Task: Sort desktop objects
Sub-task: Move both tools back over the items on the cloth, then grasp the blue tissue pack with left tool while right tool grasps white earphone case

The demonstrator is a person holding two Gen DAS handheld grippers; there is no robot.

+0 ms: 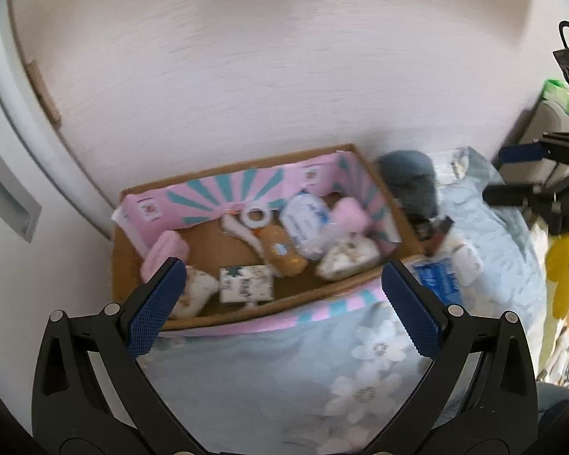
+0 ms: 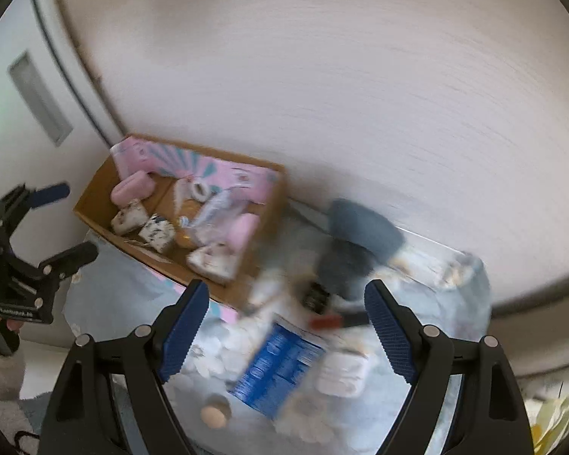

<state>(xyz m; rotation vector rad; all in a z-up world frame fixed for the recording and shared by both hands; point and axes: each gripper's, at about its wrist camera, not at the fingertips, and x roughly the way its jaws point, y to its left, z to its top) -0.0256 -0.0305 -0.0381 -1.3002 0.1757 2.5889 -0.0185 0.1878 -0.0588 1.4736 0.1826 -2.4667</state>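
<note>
A cardboard box [image 1: 246, 313] with a pink and teal lining stands against the wall on a blue flowered cloth; it also shows in the right wrist view [image 2: 95, 197]. It holds pink pouches [image 1: 163, 252], tissue packs [image 1: 246, 284], a white ring [image 1: 257, 216] and an orange bottle [image 1: 284, 256]. My left gripper [image 1: 280, 295] is open and empty above the box's near edge. My right gripper [image 2: 286, 331] is open and empty above a blue packet [image 2: 280, 371], a white pack [image 2: 343, 375] and a small round cap [image 2: 214, 415] on the cloth.
A grey-blue bundle [image 2: 360, 242] lies by the wall right of the box, with a dark small object [image 2: 316, 297] and a red item [image 2: 324, 322] beside it. The pale wall rises close behind. Yellow patterned fabric [image 1: 561, 273] lies at the far right.
</note>
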